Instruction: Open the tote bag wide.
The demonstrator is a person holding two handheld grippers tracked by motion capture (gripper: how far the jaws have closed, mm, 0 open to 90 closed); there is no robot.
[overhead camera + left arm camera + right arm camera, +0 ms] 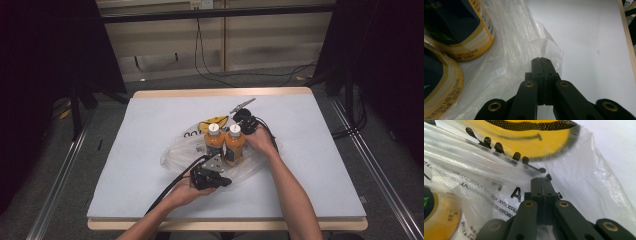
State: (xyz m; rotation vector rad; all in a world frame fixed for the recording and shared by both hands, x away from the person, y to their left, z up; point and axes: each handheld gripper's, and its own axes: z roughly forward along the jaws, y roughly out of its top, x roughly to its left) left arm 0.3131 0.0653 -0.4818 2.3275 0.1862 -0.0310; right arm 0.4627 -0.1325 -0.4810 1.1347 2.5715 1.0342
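On the white bench lies a clear plastic bag, all crinkly, with a yellow smiley face printed on it. Two bottles of orange-brown milk tea stand side by side on the bag, near the middle of the bench, and they touch each other. Both have white caps. At the near side of the bag, the left hand-held gripper has its two black jaws pressed tight together, and the thin edge of the bag seems to be pinched between the tips. The two bottles sit just to one side of it. At the far side of the bag, behind the bottles, the right hand-held gripper also has its jaws squeezed together, right at the plastic by the smiley face. I cannot tell if it really grips the bag.
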